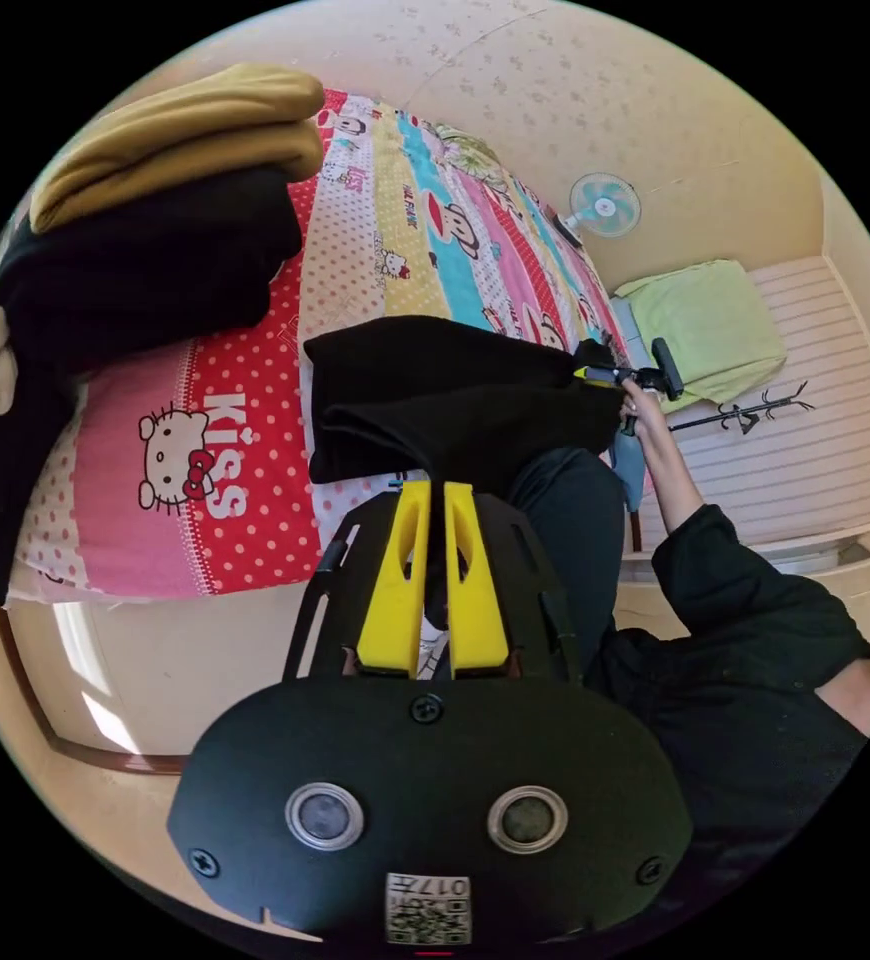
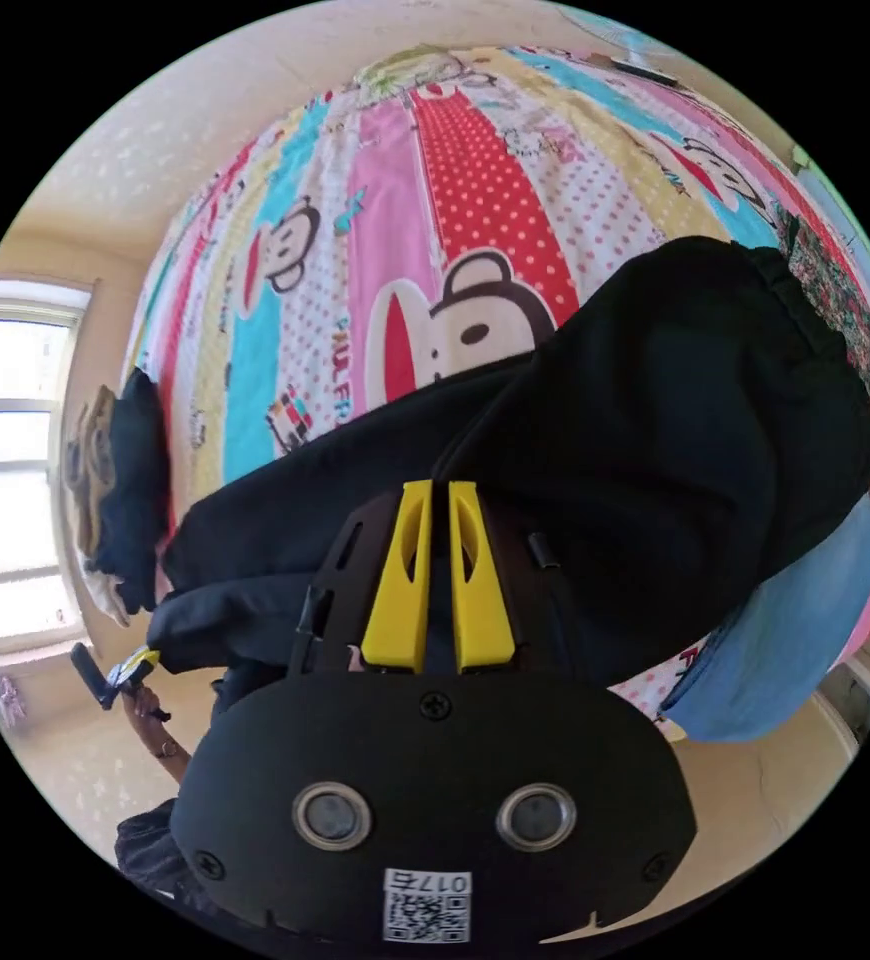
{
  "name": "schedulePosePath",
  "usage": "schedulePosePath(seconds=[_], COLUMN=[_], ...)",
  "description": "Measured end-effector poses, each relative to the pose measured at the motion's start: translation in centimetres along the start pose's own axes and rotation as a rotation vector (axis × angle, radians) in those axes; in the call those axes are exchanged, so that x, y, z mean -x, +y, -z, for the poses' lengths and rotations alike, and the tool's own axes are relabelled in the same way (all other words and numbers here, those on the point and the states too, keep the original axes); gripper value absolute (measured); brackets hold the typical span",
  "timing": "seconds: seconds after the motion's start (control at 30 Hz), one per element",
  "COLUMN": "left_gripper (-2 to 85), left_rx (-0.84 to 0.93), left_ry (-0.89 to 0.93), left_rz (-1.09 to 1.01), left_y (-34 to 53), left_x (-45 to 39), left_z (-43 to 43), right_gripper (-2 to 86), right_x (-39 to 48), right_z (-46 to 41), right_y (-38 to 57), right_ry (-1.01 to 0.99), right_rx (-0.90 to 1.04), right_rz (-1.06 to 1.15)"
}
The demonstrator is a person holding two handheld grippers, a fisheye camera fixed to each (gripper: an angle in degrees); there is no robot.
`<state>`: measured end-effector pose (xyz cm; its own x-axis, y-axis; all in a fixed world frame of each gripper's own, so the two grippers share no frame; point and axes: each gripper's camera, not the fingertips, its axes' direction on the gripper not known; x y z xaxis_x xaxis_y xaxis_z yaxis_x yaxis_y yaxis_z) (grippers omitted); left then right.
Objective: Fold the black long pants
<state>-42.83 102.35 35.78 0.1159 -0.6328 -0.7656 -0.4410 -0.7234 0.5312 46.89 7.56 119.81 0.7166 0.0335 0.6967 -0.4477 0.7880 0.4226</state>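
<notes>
Left gripper view: left gripper [image 1: 433,490] has its yellow jaws nearly together w/ black cloth pinched between them, gripping the near edge of the black long pants [image 1: 435,395], which lie partly folded across the patterned bedspread [image 1: 255,480] at the bed edge; right gripper [image 1: 615,378] holds the far end, hand behind it. Stack of folded clothes [image 1: 155,220] sits well apart on the bed. Right gripper view: right gripper [image 2: 439,500] jaws close on the pants [image 2: 655,420] near the elastic waistband, blue garment [image 2: 795,630] just beside. Judging by this, a fold is being carried over; keep both ends level & taut, edges matched, lay down w/o dragging the layer beneath
</notes>
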Motion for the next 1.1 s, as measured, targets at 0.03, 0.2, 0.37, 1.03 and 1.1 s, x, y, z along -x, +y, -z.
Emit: schedulePosePath(seconds=[0.03,0.2,0.37,1.03,1.1], left_gripper=[1.9,2.1,4.2,1.5,2.3], left_rx=[-0.008,-0.096,-0.238,-0.273,-0.215], left_ry=[0.009,-0.015,-0.061,0.303,0.275], left_rz=[-0.006,-0.028,0.157,-0.07,0.064], left_y=[0.1,-0.9,-1.2,-6.9,-5.5], left_x=[0.1,2.1,6.7,8.0,9.0], left_z=[0.4,2.0,1.0,0.8,1.6], right_gripper=[4.1,4.5,9.1,2.3,1.4], right_x=[0.0,0.7,-0.6,-0.6,0.2], right_z=[1.3,7.2,3.4,-5.3,-5.8], right_y=[0.3,-0.4,-2.4,19.9,21.0], right_ry=[-0.035,-0.144,-0.152,0.103,0.144], right_rx=[-0.046,-0.232,-0.182,-0.105,-0.111], right_rz=[-0.002,-0.029,-0.044,0.265,0.303])
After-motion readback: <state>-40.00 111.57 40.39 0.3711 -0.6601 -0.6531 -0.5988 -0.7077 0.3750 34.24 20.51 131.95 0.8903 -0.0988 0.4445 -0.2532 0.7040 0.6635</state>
